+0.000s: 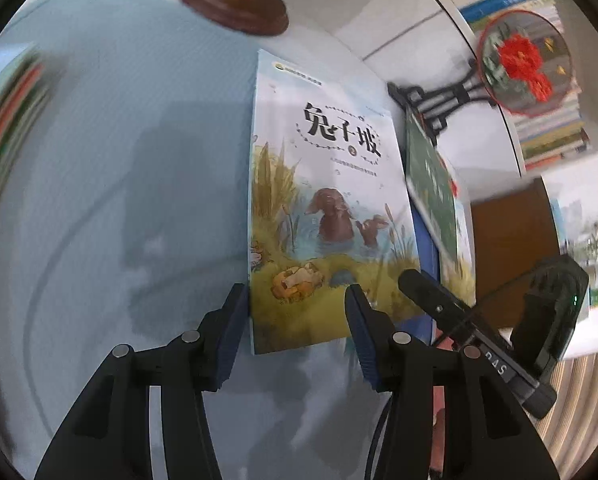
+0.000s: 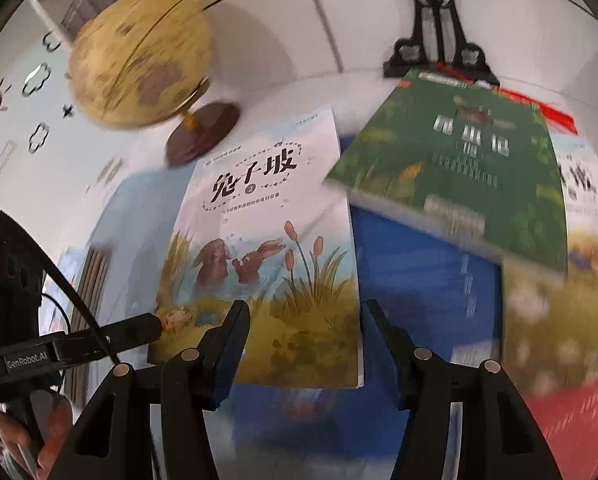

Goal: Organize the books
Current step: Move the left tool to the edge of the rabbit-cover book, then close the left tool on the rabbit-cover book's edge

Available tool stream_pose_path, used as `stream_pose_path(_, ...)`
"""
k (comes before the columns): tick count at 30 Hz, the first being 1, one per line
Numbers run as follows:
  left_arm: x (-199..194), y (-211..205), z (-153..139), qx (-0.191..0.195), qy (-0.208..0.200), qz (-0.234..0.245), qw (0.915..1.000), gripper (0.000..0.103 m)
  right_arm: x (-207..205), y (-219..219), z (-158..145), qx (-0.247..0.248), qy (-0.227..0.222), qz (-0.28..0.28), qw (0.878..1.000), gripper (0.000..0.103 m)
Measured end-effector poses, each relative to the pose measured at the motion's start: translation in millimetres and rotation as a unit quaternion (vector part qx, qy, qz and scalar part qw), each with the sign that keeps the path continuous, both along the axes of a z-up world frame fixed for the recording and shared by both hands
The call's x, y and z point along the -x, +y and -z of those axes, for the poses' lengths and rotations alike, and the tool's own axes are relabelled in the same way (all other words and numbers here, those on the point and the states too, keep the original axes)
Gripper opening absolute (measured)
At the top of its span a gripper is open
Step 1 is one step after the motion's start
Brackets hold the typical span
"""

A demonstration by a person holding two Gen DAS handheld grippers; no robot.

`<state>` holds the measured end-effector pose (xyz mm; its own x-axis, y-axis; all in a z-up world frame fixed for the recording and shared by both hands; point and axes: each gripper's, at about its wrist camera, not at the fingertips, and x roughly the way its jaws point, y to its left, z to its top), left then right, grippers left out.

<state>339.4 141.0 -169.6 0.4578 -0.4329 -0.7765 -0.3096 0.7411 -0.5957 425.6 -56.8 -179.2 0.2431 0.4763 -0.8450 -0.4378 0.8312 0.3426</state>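
A picture book with two rabbits on its cover (image 1: pixel 323 200) (image 2: pixel 267 240) lies flat on the pale blue table top (image 1: pixel 119 120). My left gripper (image 1: pixel 297 296) hangs open over the book's near left corner, pads apart and not pressing it. My right gripper (image 2: pixel 307 308) hangs open over the same book's near right corner. A green book (image 2: pixel 459 176) (image 1: pixel 431 184) lies tilted on a blue book (image 2: pixel 423 280) to the right. A second rabbit book (image 2: pixel 583 220) and a red book (image 2: pixel 571 420) lie further right, blurred.
A globe (image 2: pixel 139 60) on a dark wooden base (image 1: pixel 235 0) stands behind the books. A black ornamental stand (image 2: pixel 439 52) holds a round embroidered fan (image 1: pixel 527 64) at the back right. More books lie stacked at the left (image 1: pixel 7 120). A hand (image 2: pixel 27 440) holds the left gripper.
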Motion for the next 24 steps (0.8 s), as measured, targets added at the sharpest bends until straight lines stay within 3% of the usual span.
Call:
stream_pose_path(5,80.1,-12.9,8.9,0.009,0.020,0.003,0.9998,0.046,77.6,-3.3,-0.4,0.026,0.024,-0.027,0.999,0.057)
stream_pose_path(11,178.6,-39.2,19.5,0.040,0.037,0.041,0.9976,0.046,176.0,-33.6,5.4,0.049,0.071,-0.030,0.996,0.059)
stream_pose_path(14,209.3,-49.0,20.9,0.027,0.037,0.040,0.9981,0.046,203.6,-47.8,4.4,0.043,0.088,-0.030,0.995,0.059)
stream_pose_path(18,217.0,-49.0,15.1,-0.020,0.029,0.003,0.9994,0.046,212.3,-61.0,-1.8,0.047,0.063,0.006,0.997,0.058)
stream_pose_path(21,205.9,-56.1,18.7,-0.029,0.029,0.022,0.9989,0.046,214.8,-57.0,4.8,0.046,0.061,0.005,0.997,0.044)
stream_pose_path(24,199.9,-60.5,16.8,-0.037,0.022,0.031,0.9986,0.046,220.0,-53.0,7.4,0.049,0.044,0.011,0.998,0.043)
